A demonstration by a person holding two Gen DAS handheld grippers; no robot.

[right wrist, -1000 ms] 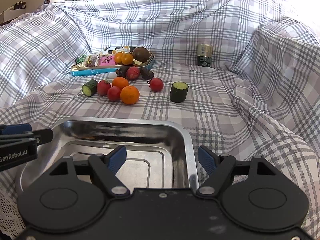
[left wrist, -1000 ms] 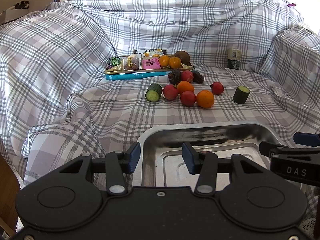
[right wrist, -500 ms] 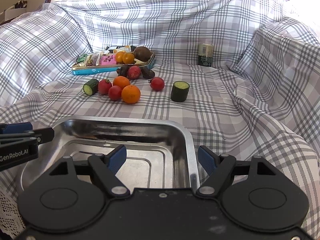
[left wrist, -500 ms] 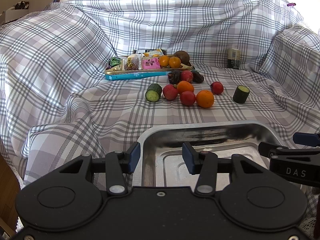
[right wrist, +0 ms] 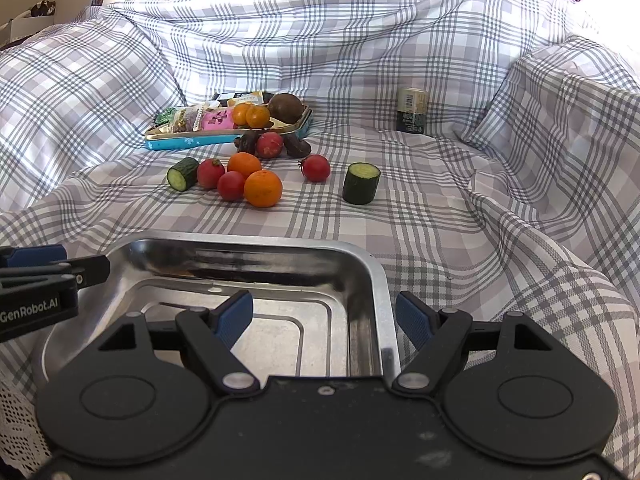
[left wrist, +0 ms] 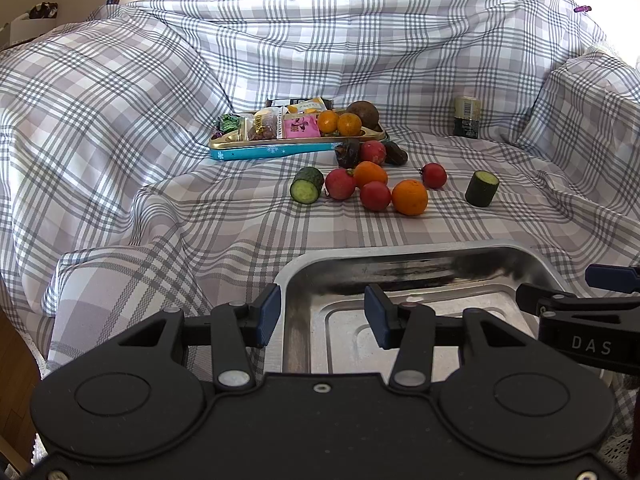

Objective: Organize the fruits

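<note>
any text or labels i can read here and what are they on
"DAS": white letters on the side of the right gripper, seen from the left wrist view.
"GenRobot.AI": white letters on the side of the left gripper, seen from the right wrist view.
Snack packets in the tin: print too small to read.
Jar: label and barcode too blurred to read.
</note>
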